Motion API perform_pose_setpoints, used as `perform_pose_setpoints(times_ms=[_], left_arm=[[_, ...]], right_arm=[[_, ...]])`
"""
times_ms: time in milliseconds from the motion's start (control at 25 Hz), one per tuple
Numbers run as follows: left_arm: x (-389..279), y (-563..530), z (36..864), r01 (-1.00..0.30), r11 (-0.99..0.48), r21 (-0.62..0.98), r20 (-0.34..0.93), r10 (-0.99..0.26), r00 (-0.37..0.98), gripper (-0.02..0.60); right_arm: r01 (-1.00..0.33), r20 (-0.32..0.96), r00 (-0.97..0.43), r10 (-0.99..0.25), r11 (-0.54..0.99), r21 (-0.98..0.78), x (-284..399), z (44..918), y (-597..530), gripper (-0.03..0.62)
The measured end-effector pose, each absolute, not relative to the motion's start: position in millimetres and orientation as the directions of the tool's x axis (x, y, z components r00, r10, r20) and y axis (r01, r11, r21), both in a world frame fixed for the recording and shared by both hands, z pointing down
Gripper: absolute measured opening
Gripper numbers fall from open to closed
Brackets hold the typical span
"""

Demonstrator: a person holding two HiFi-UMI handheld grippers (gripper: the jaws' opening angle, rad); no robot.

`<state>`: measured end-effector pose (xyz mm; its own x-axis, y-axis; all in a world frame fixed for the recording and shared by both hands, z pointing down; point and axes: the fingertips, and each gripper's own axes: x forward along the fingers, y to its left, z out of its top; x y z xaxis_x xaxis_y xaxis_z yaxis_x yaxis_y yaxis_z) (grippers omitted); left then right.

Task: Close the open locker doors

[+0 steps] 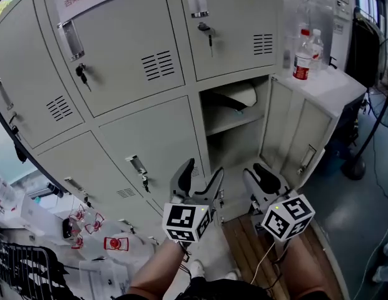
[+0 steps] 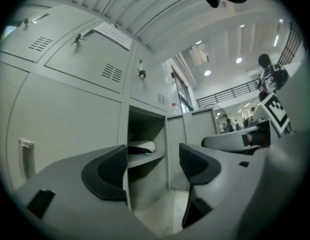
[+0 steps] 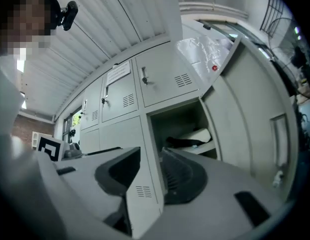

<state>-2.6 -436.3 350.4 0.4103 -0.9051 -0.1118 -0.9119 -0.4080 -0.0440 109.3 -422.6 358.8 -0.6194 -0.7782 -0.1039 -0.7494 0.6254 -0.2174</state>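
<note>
A bank of grey lockers fills the head view. One lower locker [image 1: 234,133] stands open, and its door [image 1: 300,136] is swung out to the right. A shelf inside carries a white and dark bundle [image 1: 241,95]. My left gripper [image 1: 202,170] is held low in front of the shut doors just left of the opening, jaws open and empty. My right gripper [image 1: 260,172] hangs open below the opening, near the door's lower edge, with nothing between its jaws. The left gripper view shows that gripper [image 2: 152,164] facing the open locker [image 2: 145,134]. The right gripper [image 3: 151,171] points at the open locker [image 3: 182,126] and its door [image 3: 255,119].
Keys hang in several shut doors [image 1: 81,72]. Plastic bottles [image 1: 303,55] stand on a white top behind the open door. A fan stand [image 1: 357,164] is at the far right. Printed white bags [image 1: 112,242] lie on the floor at left. Wooden boards [image 1: 250,249] lie underfoot.
</note>
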Motion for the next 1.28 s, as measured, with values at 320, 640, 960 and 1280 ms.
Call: perform_pose_setpoints(times_ms=[320,640,960,1280], left_arm=[[94,-427,355,-0.803,-0.595,-0.023,-0.114,-0.797,0.593,0.324],[168,-413,367,-0.695,-0.719,-0.019,-0.088,-0.691,0.718,0.324],[200,-407,379,-0.621,-0.784,0.013,-0.065,-0.62,0.782,0.324],[203,-405,388,-0.581,-0.813,0.031,-0.054,-0.582,0.812,0.324]], right_arm=[[-0.864,-0.091,-0.447,-0.89,0.456,-0.214,206,361,-404,0.124],[-0.944,-0.081,-0.275,-0.958,0.285,-0.168,287,364,-397,0.124],[-0.966,-0.047,-0.202,-0.978,0.207,-0.158,326,376,-416,0.123],[-0.966,-0.017,-0.198,-0.98,0.198,-0.168,335,388,-444,0.123]])
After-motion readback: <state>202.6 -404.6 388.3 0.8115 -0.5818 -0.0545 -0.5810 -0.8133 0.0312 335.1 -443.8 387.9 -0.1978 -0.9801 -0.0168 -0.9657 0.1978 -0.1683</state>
